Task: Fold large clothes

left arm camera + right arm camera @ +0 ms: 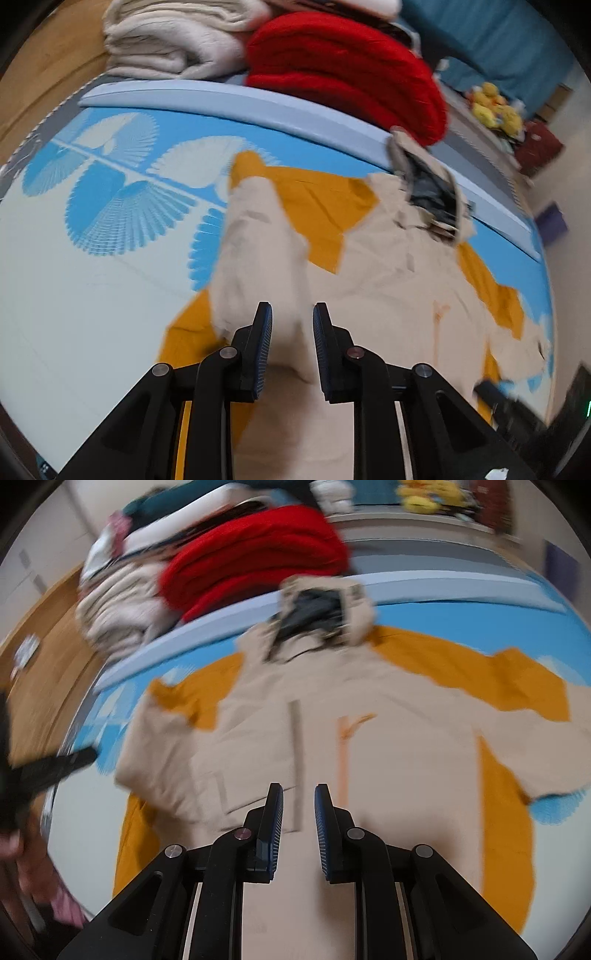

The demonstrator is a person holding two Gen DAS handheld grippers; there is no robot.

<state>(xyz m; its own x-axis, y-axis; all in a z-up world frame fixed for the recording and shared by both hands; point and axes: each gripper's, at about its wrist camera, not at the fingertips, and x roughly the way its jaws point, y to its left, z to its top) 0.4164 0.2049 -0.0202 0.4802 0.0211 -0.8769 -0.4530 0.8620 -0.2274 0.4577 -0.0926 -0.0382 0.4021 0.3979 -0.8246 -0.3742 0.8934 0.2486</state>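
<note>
Blue-and-white patterned bedding (110, 206) covers the bed, with a pale blue raised edge (258, 107) running across its far side. Beyond that edge sits a pile of folded laundry: a red knit (343, 70) and a cream blanket (173, 40), and further back some yellow plush toys (495, 105) on a ledge.

Spread flat on the bedding lies the large beige and mustard jacket (369, 738), its dark-lined hood (317, 616) pointing toward the far edge, straight ahead of the right tool (298, 812). That tool hangs over the jacket's front, fingers apart and holding nothing. The left tool (291, 332) is also parted and empty, hovering over a folded-in beige sleeve (258, 240) that reaches ahead of it. The left tool's tip also shows blurred at the left edge of the right wrist view.
</note>
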